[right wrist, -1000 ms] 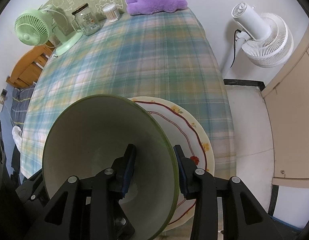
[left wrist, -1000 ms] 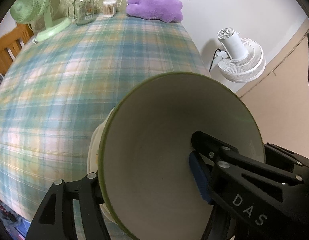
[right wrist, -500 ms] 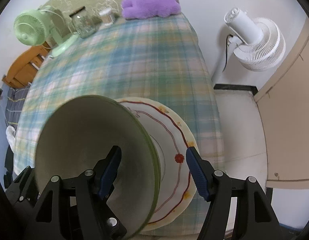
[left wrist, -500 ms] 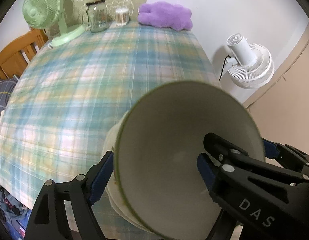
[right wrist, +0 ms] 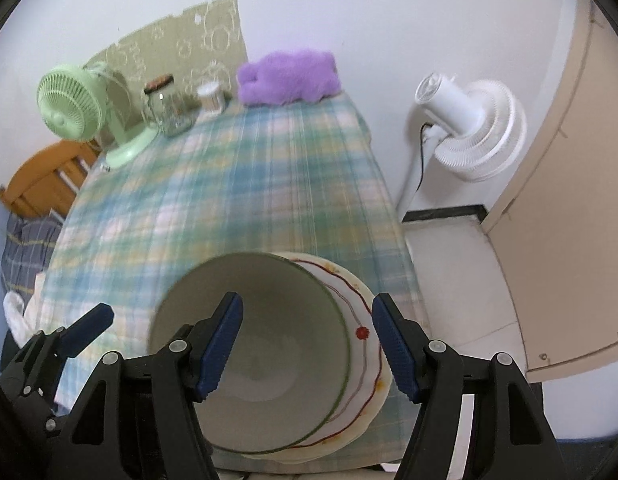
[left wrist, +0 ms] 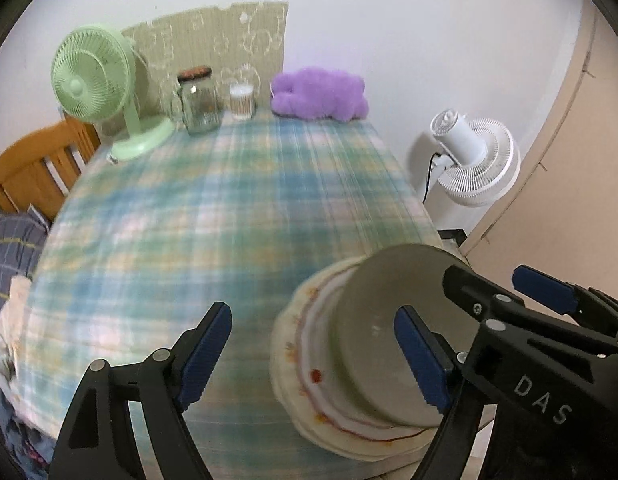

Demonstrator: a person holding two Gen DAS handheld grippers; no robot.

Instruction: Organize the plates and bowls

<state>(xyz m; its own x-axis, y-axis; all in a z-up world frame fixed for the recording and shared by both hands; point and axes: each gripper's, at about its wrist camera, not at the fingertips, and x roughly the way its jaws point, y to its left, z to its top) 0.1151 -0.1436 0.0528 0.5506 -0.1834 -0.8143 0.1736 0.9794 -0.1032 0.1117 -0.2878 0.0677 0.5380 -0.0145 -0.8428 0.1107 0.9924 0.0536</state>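
Note:
A pale bowl with a green rim (left wrist: 373, 344) (right wrist: 269, 360) stands upright on a stack of cream plates with a red wavy line (left wrist: 305, 364) (right wrist: 365, 340). The stack is near the front right corner of the plaid table (left wrist: 189, 220). My left gripper (left wrist: 313, 360) hangs open above the bowl's left side, its pads (left wrist: 205, 352) touching nothing. My right gripper (right wrist: 307, 346) is open too, with the bowl's right rim below the gap and free of the pads. Each gripper shows in the other's view, the right gripper (left wrist: 545, 292) and the left gripper (right wrist: 89, 324).
At the table's far end stand a green desk fan (left wrist: 93, 80), a glass jar (left wrist: 199, 100), a small cotton-swab pot (left wrist: 242, 100) and a purple plush (left wrist: 319, 94). A white floor fan (right wrist: 473, 128) and a beige door (right wrist: 569, 200) are to the right, a wooden chair (left wrist: 29, 176) to the left.
Both grippers have let go of the bowl's rim, opened wide and risen back from it. The bowl stays on the plates and looks smaller and lower in both views.

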